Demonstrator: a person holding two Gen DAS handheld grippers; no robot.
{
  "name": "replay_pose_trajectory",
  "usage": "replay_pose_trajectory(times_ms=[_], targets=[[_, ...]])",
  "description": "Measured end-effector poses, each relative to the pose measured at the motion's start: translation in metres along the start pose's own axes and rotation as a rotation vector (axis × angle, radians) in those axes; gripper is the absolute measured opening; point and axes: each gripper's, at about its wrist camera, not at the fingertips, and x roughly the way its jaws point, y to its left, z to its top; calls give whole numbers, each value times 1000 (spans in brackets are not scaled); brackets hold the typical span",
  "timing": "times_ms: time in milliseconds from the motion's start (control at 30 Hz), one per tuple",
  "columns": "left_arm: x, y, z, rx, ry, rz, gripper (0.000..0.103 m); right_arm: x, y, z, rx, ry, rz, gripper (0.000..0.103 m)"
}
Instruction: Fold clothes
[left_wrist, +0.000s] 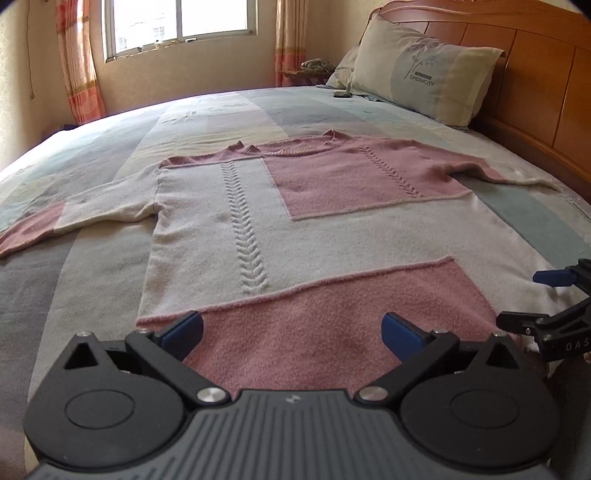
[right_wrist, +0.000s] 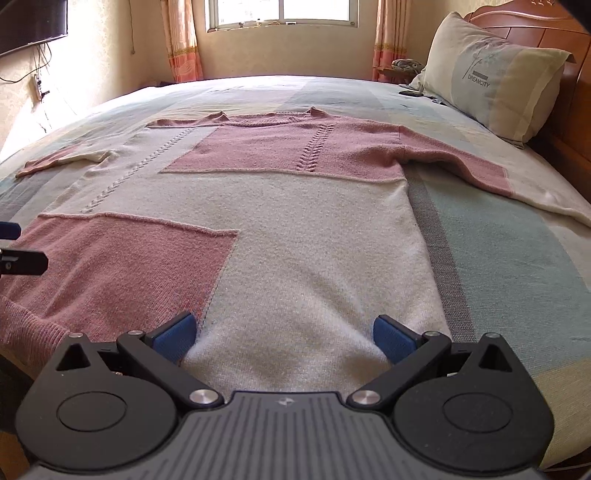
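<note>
Hovering low over sweater (left_wrist: 332, 236) hem | left claw (left_wrist: 291, 332) wide | right claw (right_wrist: 282, 338) wide

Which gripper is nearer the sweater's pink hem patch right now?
Left. The left gripper hangs open directly over the pink hem patch; the right gripper is open over the cream hem beside it.
</note>
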Motion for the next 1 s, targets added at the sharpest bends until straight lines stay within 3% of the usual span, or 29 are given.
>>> replay_pose_trajectory(times_ms=[100,233,400,567,633,733,833,1000], targets=[[39,7,23,-17,65,-48,102,-1,1,-2,-1,-9,-5,103],[86,9,29,12,155,-96,102,-2,2,-5,-7,-30,-9,103],[88,13,17,93,50,-161,102,-7,2,-5,-25,-35,-5,103],[88,30,25,14,49,-216,102,-16,22,20,-23,-37,15,103],[89,30,26,13,48,-213,102,-15,39,29,-53,-62,57,103],[88,28,25,25,47,-206,102,-4,56,24,-128,-25,37,103],[87,27,23,36,44,-200,102,-7,30,1,-37,16,-1,103],[86,24,25,25,42,-199,102,-32,-19,-18,147,-11,-81,103]])
